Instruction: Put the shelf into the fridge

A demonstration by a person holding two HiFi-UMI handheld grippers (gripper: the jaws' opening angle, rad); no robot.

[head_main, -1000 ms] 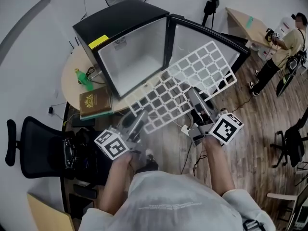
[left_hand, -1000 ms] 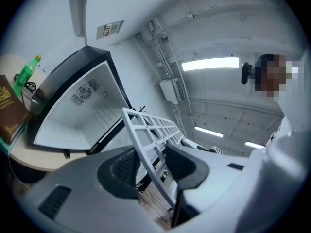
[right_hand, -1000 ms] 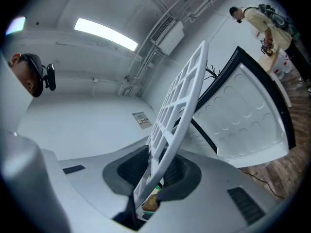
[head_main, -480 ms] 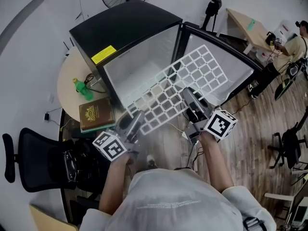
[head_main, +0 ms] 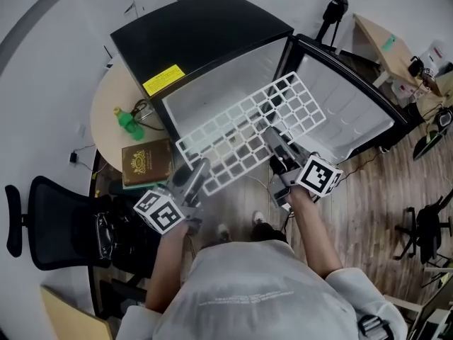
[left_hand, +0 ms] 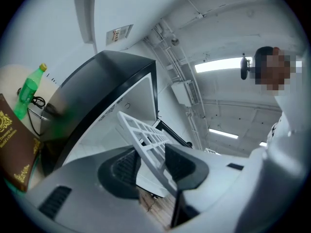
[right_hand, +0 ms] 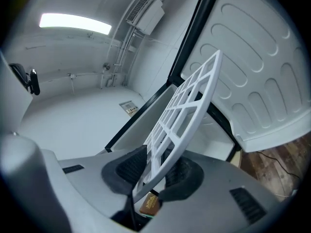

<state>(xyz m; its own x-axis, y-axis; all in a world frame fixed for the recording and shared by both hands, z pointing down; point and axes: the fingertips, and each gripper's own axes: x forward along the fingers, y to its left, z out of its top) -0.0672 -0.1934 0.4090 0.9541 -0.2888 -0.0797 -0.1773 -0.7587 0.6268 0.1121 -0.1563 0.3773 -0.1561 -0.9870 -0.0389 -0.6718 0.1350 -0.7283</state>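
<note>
I hold a white grid shelf (head_main: 248,137) level in front of the open black fridge (head_main: 205,34). Its far edge reaches the fridge's white inside (head_main: 212,94). My left gripper (head_main: 199,167) is shut on the shelf's near left edge, and in the left gripper view the shelf (left_hand: 146,135) sits pinched between that gripper's (left_hand: 148,161) pads. The right gripper (head_main: 272,137) grips the near right part. Its jaws are opening, with the shelf (right_hand: 187,106) still between this gripper's (right_hand: 155,171) pads and touching them. The fridge door (head_main: 354,112) stands open to the right.
A round table (head_main: 106,112) left of the fridge carries a green bottle (head_main: 127,121) and a brown book (head_main: 147,163). A black office chair (head_main: 49,222) stands at the lower left. A tripod (head_main: 333,9) and a desk (head_main: 386,44) are behind the door.
Both grippers have carried the shelf forward toward the fridge opening, and its far edge now lies at the opening. The fridge sits closer in the head view.
</note>
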